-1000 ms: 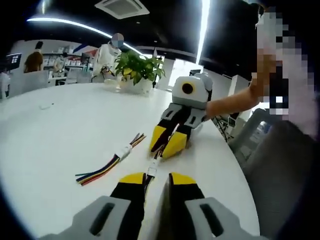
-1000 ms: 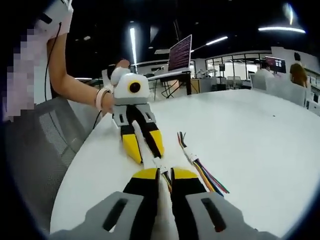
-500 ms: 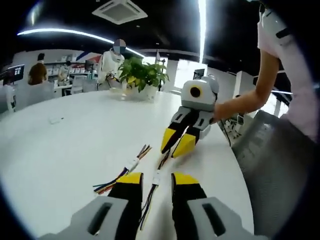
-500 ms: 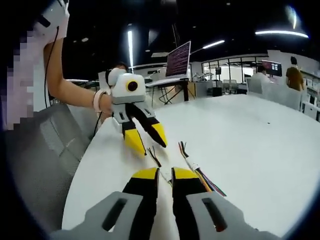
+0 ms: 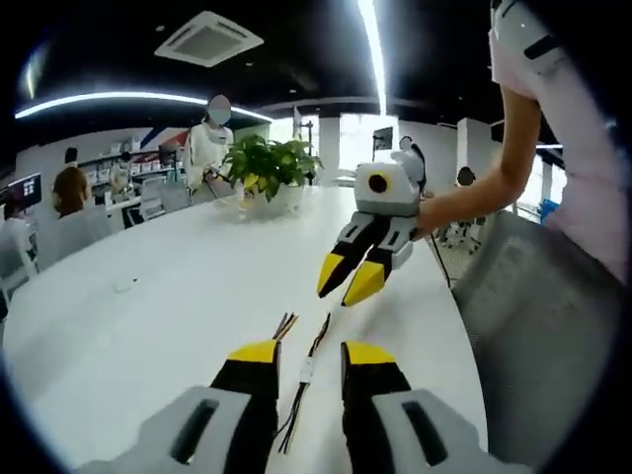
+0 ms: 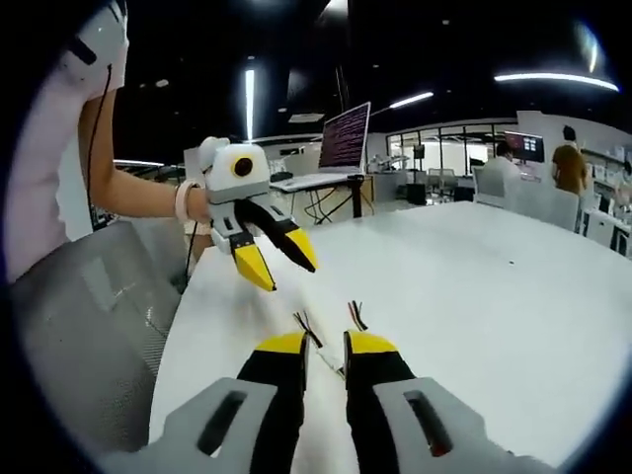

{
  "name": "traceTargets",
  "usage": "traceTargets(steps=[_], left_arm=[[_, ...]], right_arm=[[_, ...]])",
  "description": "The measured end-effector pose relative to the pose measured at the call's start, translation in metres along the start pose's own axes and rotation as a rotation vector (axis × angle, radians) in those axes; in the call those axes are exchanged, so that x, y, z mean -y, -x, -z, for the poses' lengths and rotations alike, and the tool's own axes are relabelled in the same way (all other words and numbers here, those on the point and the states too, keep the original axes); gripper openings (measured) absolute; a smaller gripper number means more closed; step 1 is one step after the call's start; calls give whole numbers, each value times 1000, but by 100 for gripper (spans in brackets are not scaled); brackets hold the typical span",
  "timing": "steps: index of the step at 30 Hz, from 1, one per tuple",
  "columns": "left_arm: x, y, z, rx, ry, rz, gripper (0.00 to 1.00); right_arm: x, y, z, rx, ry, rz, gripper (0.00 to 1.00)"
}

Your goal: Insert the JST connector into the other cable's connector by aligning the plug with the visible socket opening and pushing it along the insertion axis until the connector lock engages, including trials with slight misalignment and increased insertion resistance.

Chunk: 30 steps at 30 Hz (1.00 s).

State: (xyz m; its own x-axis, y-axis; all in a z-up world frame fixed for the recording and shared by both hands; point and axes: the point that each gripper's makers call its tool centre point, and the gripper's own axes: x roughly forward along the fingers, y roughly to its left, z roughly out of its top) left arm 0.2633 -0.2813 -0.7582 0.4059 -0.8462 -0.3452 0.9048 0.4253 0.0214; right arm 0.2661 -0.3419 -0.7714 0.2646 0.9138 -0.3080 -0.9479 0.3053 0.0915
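On the counter: a large white round-edged counter carries everything.
Joined cable: thin multicoloured wires with a small white JST connector lie near the counter's edge by the person, between the left gripper's jaws in its view.
Second cable: frayed coloured wire ends lie just beside it.
Left gripper: yellow-tipped jaws apart, holding nothing, lifted above the cable.
Right gripper: jaws parted, holding nothing, raised over the wires.
Background: potted green plant at the far edge.
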Motion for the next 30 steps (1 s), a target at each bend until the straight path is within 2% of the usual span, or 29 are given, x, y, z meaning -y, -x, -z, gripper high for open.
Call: traceTargets(steps=[5,8,12,16,21,26,29,30], left_arm=[[5,7,-4,-2,-1,-29,24],[5,15,-6,-11,19,-72,24],[4,27,-12,3,4,-121,25],[3,36,-12,-8,51,-151,27],[5,46,-16,-4,33,-189,34],[8,53,-19,-18,5,-215,36],[2,61,-21,-52,-41,-278,36],[0,65,-21,-63,-32,-299,36]], right_arm=[[-5,9,-4,1,-26,20,14],[-9,15,-6,-3,-29,40,17],[-13,24,-12,5,-41,69,21],[-15,31,-16,-4,-50,94,24],[-18,38,-24,-5,-39,116,27],[-20,43,-35,18,-51,137,33],[-18,45,-39,20,-48,159,35],[-18,47,-41,21,-51,168,35]])
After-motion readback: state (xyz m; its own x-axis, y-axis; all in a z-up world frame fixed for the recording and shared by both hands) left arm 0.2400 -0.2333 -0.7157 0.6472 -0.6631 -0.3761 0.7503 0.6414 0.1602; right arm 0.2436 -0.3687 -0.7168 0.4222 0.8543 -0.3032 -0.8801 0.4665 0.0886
